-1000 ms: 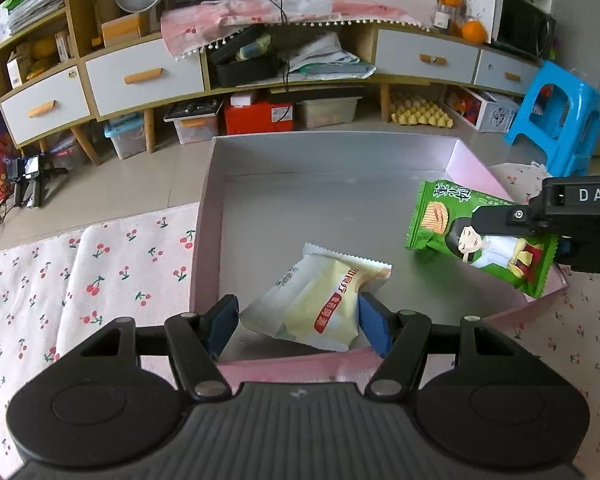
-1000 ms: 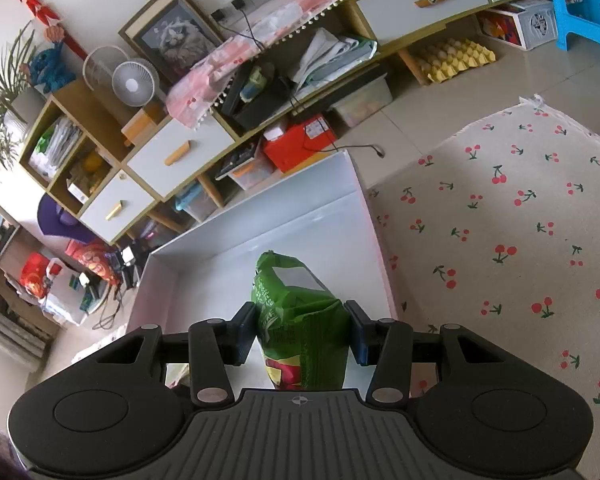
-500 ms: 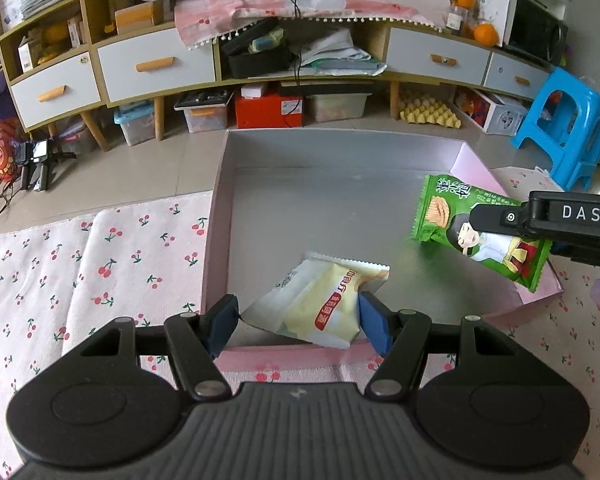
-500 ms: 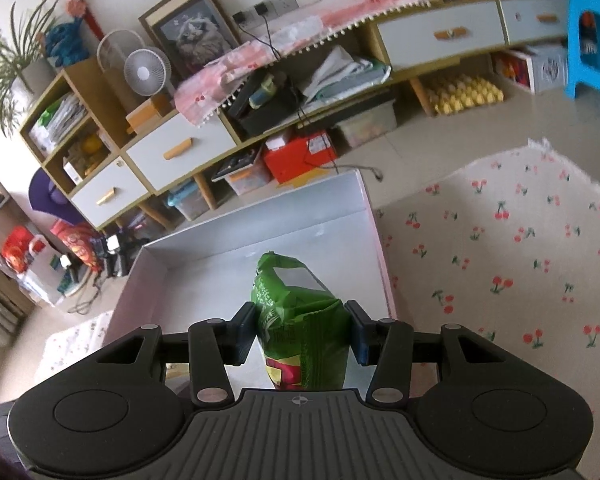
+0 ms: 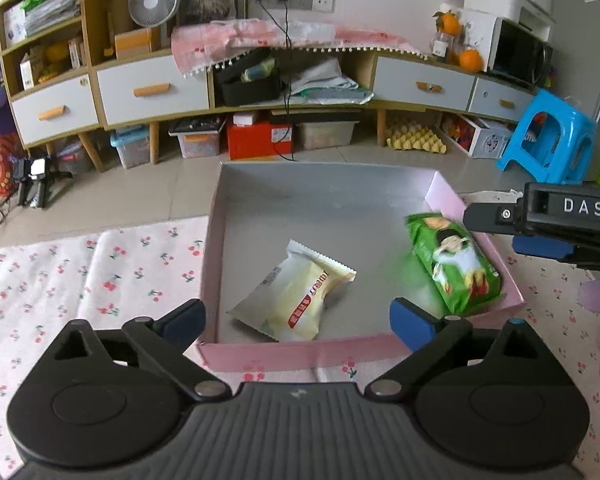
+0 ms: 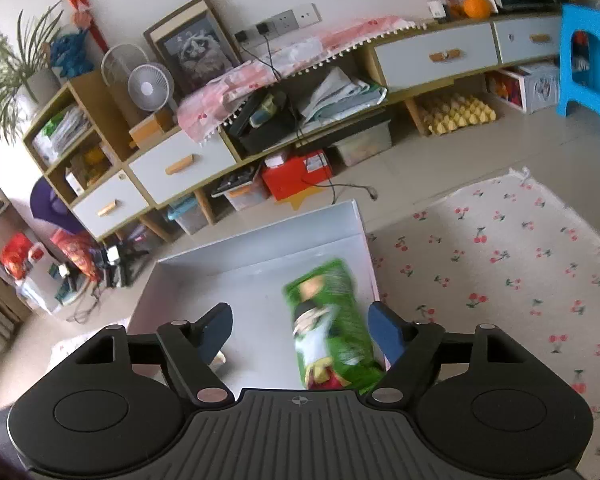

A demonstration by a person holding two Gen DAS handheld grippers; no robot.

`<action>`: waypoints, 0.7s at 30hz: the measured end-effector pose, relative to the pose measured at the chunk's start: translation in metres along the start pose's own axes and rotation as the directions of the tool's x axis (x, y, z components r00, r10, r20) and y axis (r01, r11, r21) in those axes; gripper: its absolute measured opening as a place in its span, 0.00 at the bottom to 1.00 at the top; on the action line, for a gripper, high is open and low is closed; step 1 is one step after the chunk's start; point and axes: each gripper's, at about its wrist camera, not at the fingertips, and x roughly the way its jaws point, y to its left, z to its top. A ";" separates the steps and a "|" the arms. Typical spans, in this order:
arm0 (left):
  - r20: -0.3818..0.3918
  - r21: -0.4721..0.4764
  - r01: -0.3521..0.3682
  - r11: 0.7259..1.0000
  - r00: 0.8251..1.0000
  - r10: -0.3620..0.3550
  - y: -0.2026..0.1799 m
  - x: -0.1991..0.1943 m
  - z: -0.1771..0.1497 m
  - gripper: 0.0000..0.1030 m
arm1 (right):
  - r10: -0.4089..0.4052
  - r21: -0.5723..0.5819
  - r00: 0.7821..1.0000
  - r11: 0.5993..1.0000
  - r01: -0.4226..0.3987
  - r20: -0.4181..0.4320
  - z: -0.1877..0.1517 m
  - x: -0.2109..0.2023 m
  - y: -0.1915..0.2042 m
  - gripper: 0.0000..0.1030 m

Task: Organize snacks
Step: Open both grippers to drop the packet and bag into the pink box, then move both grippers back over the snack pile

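Note:
A pink box with a silver inside (image 5: 284,354) sits on the cherry-print cloth. A cream snack packet (image 5: 296,294) lies in its near part. A green snack packet (image 5: 452,258) is blurred by the right wall, free of any fingers; it also shows in the right wrist view (image 6: 332,324). My left gripper (image 5: 298,322) is open at the box's near wall. My right gripper (image 6: 300,328) is open above the box's right side (image 6: 260,256), and its fingers (image 5: 496,220) show in the left wrist view.
A cherry-print cloth (image 5: 100,272) covers the surface around the box. Beyond the floor stand a low cabinet with drawers (image 5: 152,88), storage bins and a red box (image 5: 256,138). A blue stool (image 5: 548,140) stands at the right.
Both grippers have opened. The cream packet now lies loose in the box. The green packet has left the right gripper and dropped into the box's right side.

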 end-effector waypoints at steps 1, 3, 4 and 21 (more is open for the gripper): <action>0.001 0.000 -0.004 1.000 1.000 0.004 0.000 -0.003 0.000 0.98 | -0.007 -0.008 1.000 1.000 0.007 -0.002 0.000 -0.004 0.002 0.79; 0.005 -0.006 -0.009 1.000 1.000 0.009 0.002 -0.012 -0.001 0.99 | -0.020 -0.014 1.000 1.000 0.020 -0.006 0.000 -0.010 0.004 0.83; 0.005 -0.011 -0.009 1.000 1.000 0.009 0.003 -0.015 -0.001 0.99 | -0.023 -0.016 1.000 1.000 0.023 -0.012 -0.001 -0.014 0.005 0.83; -0.027 -0.067 -0.058 0.996 0.998 0.056 0.016 -0.078 -0.021 0.99 | -0.062 -0.075 0.993 0.996 0.054 -0.102 -0.021 -0.083 0.024 0.86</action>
